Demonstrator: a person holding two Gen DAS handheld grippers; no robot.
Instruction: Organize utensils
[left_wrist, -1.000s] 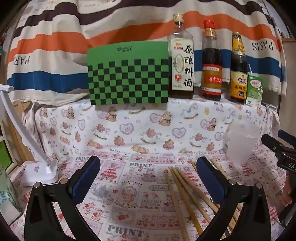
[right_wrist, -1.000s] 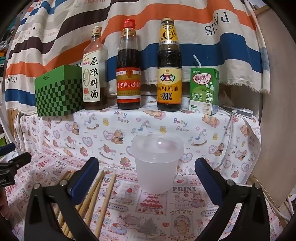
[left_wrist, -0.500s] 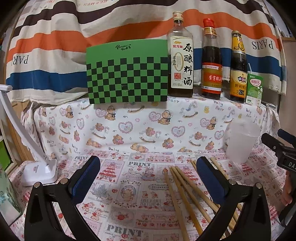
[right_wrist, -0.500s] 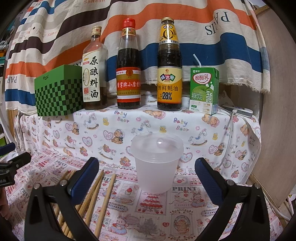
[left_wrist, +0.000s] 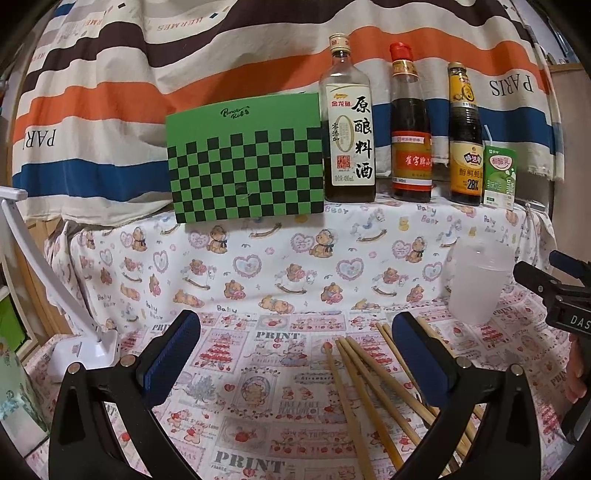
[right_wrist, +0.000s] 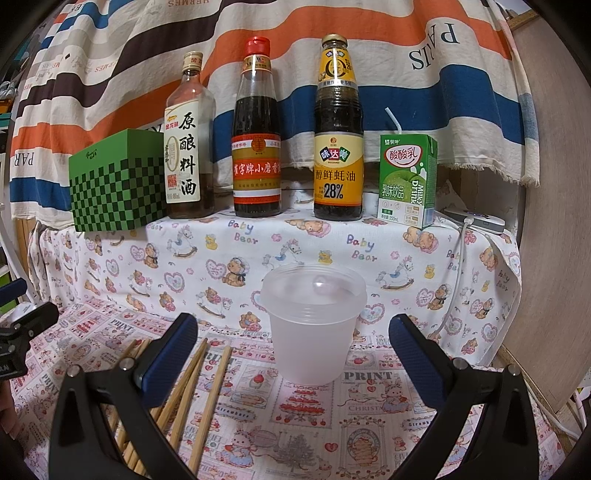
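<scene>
Several wooden chopsticks (left_wrist: 369, 387) lie loose on the printed tablecloth, fanned out towards me. In the right wrist view the same chopsticks (right_wrist: 207, 391) lie low on the left. A translucent plastic cup (right_wrist: 313, 325) stands upright and empty on the cloth to their right; in the left wrist view the cup (left_wrist: 478, 282) is at the right. My left gripper (left_wrist: 295, 350) hangs open above the cloth, its right finger over the chopsticks. My right gripper (right_wrist: 291, 350) is open too, the cup just beyond its gap. Neither holds anything.
On a raised shelf behind stand a green checked box (left_wrist: 245, 158), three sauce bottles (right_wrist: 258, 129) and a green drink carton (right_wrist: 406, 181). A white lamp base (left_wrist: 85, 350) sits at the left. A charger and cable (right_wrist: 476, 221) lie at the shelf's right end, beside a wooden panel.
The left wrist view has tilted up slightly, so the box and bottles sit lower in frame. The right gripper, cup and chopsticks have hardly moved.
</scene>
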